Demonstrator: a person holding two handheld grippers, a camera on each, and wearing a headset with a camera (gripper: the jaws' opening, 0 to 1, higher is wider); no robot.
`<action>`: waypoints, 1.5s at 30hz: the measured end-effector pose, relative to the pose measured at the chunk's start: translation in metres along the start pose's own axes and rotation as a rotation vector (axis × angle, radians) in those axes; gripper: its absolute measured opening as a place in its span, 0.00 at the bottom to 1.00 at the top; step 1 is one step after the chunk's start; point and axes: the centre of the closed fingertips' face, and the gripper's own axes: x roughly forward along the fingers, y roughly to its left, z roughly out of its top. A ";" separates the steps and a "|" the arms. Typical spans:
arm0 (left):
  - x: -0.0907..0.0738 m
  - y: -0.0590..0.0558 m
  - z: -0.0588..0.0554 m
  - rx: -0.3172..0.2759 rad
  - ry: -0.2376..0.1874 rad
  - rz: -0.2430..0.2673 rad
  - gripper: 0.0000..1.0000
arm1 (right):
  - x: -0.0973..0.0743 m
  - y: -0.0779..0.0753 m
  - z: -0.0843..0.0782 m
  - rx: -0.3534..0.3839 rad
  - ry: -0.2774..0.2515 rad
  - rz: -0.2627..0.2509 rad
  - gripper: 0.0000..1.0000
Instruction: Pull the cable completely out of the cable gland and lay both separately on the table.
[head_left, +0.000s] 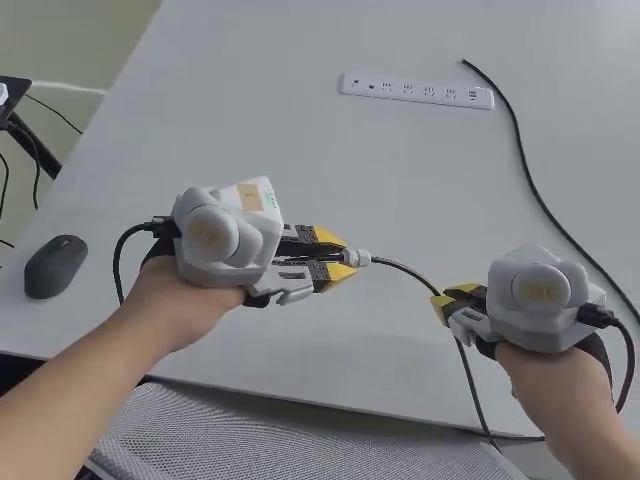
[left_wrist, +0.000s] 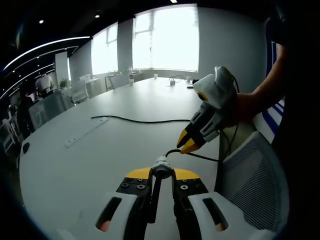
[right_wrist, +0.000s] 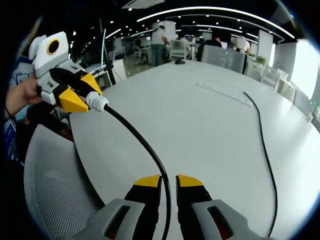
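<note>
Head view: table (head_left: 300, 150) open and bare out to the power strip (head_left: 416, 91); mouse (head_left: 55, 265) near the left edge; both tools held in the air above the near edge; left gripper (head_left: 335, 262) clamped on the cable gland (head_left: 358, 259); cable (head_left: 405, 270) sags across to the right gripper (head_left: 445, 303).
Left gripper view: jaws pinched tight on the gland, above the table.
Right gripper view: jaws narrowed to a slit, cable gripped between them; mesh chair (right_wrist: 50, 190) below.

No legible text found. An orange sticker (head_left: 250, 199) and small green print on the left gripper (head_left: 345, 262) are too blurred to read. The power strip (head_left: 416, 91) markings are likewise illegible.
</note>
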 end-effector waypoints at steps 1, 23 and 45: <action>0.000 0.000 0.000 -0.002 -0.001 0.000 0.15 | -0.001 0.000 0.001 -0.008 -0.002 0.001 0.09; -0.003 -0.007 -0.002 -0.017 0.009 -0.008 0.15 | 0.007 0.079 0.068 -0.573 -0.179 0.170 0.12; -0.007 -0.014 0.003 -0.017 0.000 -0.011 0.15 | 0.003 0.087 0.067 -0.600 -0.193 0.189 0.00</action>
